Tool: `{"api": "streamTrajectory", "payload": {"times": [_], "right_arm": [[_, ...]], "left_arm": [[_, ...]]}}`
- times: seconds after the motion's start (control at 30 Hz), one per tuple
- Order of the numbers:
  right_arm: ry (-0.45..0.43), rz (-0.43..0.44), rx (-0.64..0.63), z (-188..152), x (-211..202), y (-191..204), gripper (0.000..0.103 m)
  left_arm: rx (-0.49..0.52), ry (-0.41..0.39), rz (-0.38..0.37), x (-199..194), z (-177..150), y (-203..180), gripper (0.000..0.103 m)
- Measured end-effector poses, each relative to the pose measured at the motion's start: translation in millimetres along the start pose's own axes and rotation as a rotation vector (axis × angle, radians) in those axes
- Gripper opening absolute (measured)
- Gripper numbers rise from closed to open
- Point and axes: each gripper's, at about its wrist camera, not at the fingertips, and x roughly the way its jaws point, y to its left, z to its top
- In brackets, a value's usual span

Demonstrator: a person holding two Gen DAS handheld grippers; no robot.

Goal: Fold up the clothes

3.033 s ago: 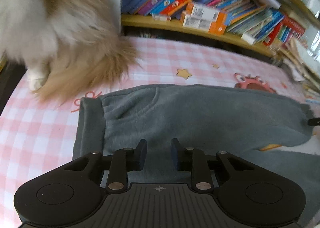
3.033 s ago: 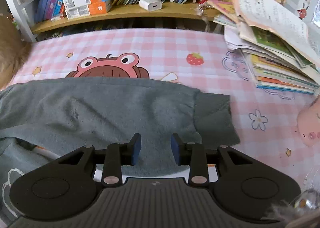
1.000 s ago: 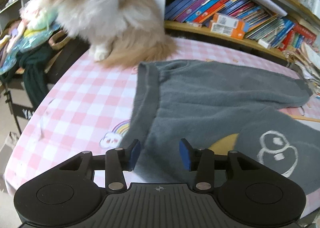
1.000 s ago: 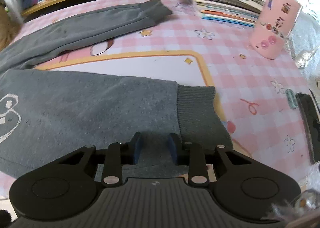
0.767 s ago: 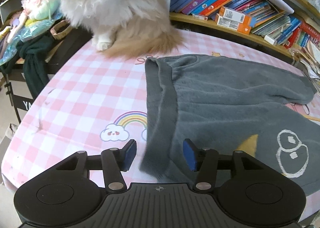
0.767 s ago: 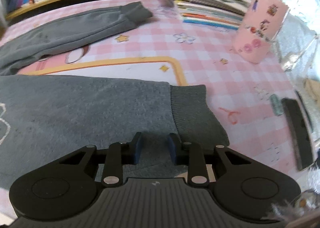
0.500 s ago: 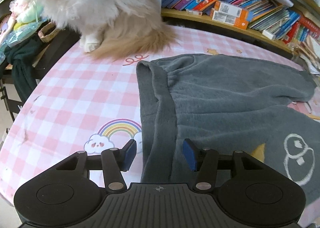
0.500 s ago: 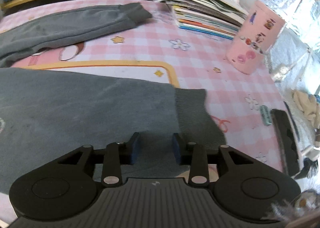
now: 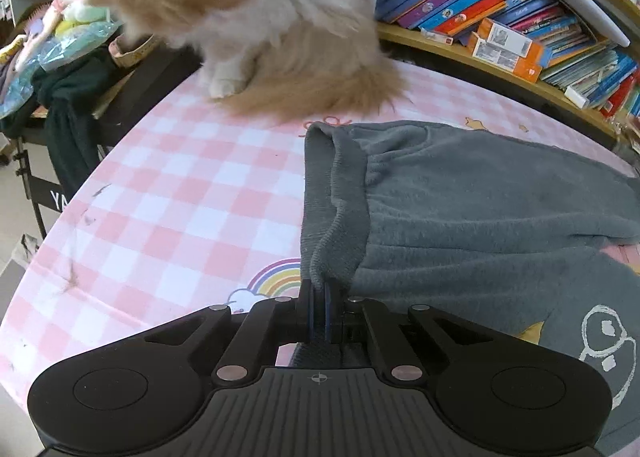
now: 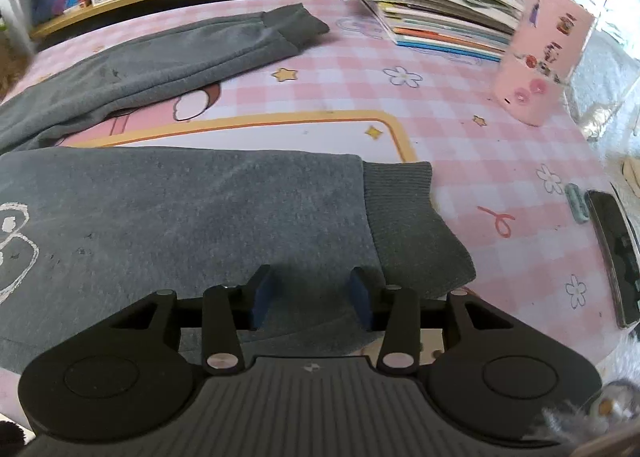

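Note:
Grey sweatpants (image 9: 480, 209) lie flat on a pink checked tablecloth (image 9: 180, 197). In the left wrist view my left gripper (image 9: 319, 289) is shut on the near end of the ribbed waistband (image 9: 320, 193), and the fabric rises in a fold between the pads. In the right wrist view my right gripper (image 10: 310, 285) hovers over the near leg (image 10: 180, 217), just left of its ribbed cuff (image 10: 404, 217). Its jaws are opening, the cloth lies between them and the pads do not press on it. The far leg (image 10: 160, 61) stretches toward the back.
A fluffy ginger-and-white cat (image 9: 260, 17) sits on the table just beyond the waistband. Bookshelves (image 9: 500, 29) line the back. A stack of books (image 10: 432, 5), a pink cup (image 10: 540, 53) and a phone (image 10: 616, 257) lie to the right of the cuff.
My left gripper has moved in over the waistband and closed on it. The right gripper's jaws have spread wider above the near leg. The cat has turned its head.

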Motion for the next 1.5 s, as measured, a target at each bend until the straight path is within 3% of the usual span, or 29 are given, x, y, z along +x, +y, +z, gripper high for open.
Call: {"api": "streamTrajectory", "payload": {"times": [0.1,0.27,0.37,0.5,0.6,0.73,0.9,1.17,1.4,1.47,1.5], "right_arm": [[0.004,0.009,0.010,0,-1,-2,0.046],[-0.023,0.035,0.039,-2,-11,-10,0.044],[-0.036,0.062,0.045,-2,-15,-7,0.038],[-0.007,0.035,0.020,-3,-10,-2,0.021],[0.008,0.037,0.086,-6,-5,-17,0.020],[0.016,0.039,0.075,-6,-5,-19,0.020],[0.011,0.020,0.068,-6,-4,-13,0.024],[-0.007,0.009,0.090,-2,-10,-3,0.024],[-0.046,0.050,0.079,8,-21,24,0.025],[-0.053,0.067,0.068,10,-24,34,0.026],[-0.056,0.075,0.062,11,-26,39,0.027]], "left_arm": [[-0.025,0.002,-0.021,-3,-1,4,0.013],[-0.055,-0.047,-0.014,-22,1,9,0.013],[-0.043,-0.096,-0.084,-34,-1,0,0.013],[0.023,-0.075,-0.135,-36,-2,-21,0.013],[0.017,-0.043,-0.136,-30,-7,-23,0.013],[-0.036,0.041,-0.098,-15,-20,-8,0.012],[-0.113,0.038,-0.163,-14,-24,8,0.013],[-0.055,0.016,-0.205,-24,-16,-6,0.014],[0.026,0.004,-0.251,-31,-5,-28,0.015],[0.066,0.006,-0.250,-32,-5,-32,0.018],[0.086,0.007,-0.249,-32,-5,-34,0.025]]}}
